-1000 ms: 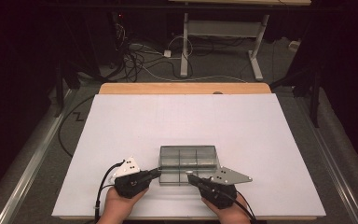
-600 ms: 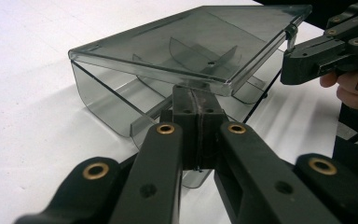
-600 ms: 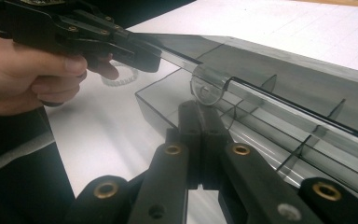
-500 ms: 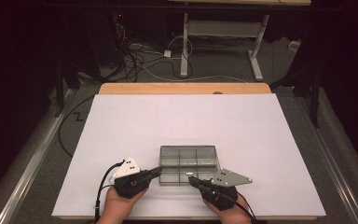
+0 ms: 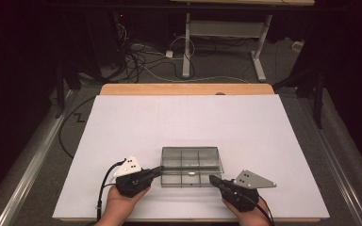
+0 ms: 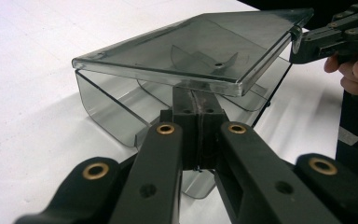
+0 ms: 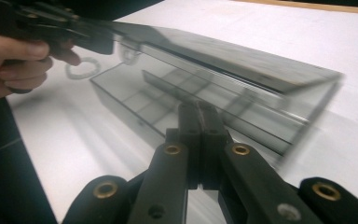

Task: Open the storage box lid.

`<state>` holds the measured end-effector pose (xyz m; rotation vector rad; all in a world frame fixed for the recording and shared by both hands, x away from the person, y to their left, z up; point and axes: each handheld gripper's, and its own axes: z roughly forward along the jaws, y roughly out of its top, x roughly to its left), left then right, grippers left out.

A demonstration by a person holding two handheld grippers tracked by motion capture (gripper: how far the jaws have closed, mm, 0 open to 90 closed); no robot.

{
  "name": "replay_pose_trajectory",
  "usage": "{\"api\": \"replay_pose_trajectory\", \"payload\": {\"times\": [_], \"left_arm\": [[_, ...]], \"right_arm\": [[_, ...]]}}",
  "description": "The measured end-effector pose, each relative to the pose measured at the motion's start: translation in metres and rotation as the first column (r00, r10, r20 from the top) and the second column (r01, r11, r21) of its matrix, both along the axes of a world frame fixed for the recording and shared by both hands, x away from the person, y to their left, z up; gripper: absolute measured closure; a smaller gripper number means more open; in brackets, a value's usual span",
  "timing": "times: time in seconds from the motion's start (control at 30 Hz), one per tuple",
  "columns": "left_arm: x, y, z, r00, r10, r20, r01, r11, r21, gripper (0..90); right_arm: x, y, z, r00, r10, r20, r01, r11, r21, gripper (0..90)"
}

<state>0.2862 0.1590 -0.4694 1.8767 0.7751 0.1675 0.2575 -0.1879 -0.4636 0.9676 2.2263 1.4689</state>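
This looks like a lab or recording room set up for data capture. A desk (image 5: 188,117) under a plain white sheet stands in a dark space, with loose cables (image 5: 141,56) tangled on the grey carpet behind it, the white metal frame of another bench (image 5: 221,33), and dark curtain-like surroundings.

In the right gripper view the clear box (image 7: 223,100) is smeared by motion blur, worst toward the right of the frame, so its dividers and lid edge run together. In the high view the person's hands are cut off by the bottom edge, and the left gripper (image 5: 156,171) tip is too small to tell whether it touches the box; whether any compartment holds something cannot be told
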Motion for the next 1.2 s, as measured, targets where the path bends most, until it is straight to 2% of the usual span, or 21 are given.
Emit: {"api": "replay_pose_trajectory", "payload": {"times": [0.3, 0.73, 0.83, 1.0, 1.2], "left_arm": [[0.005, -0.002, 0.000, 1.0000, -0.006, 0.007, 0.006, 1.0000, 0.003, 87.5], [0.007, -0.002, 0.002, 0.9998, -0.013, 0.014, 0.013, 0.9999, -0.007, 87.5], [0.008, -0.002, 0.003, 0.9997, -0.015, 0.018, 0.015, 0.9998, -0.010, 87.6], [0.009, -0.003, 0.002, 0.9997, -0.015, 0.021, 0.015, 0.9998, 0.012, 87.5], [0.016, -0.004, -0.001, 0.9999, -0.004, 0.010, 0.004, 0.9999, 0.010, 87.5]], "right_arm": [[0.000, -0.024, 0.000, 0.9965, -0.084, 0.003, 0.084, 0.996, -0.001, 90.0], [0.008, -0.041, 0.002, 0.9854, -0.170, 0.000, 0.170, 0.985, -0.003, 90.0], [0.010, -0.045, 0.002, 0.9830, -0.183, 0.000, 0.183, 0.983, -0.002, 90.0], [0.015, -0.048, 0.001, 0.9822, -0.188, 0.004, 0.188, 0.982, -0.007, 90.0], [0.028, -0.046, 0.001, 0.9815, -0.190, 0.017, 0.191, 0.982, -0.009, 90.0]]}}
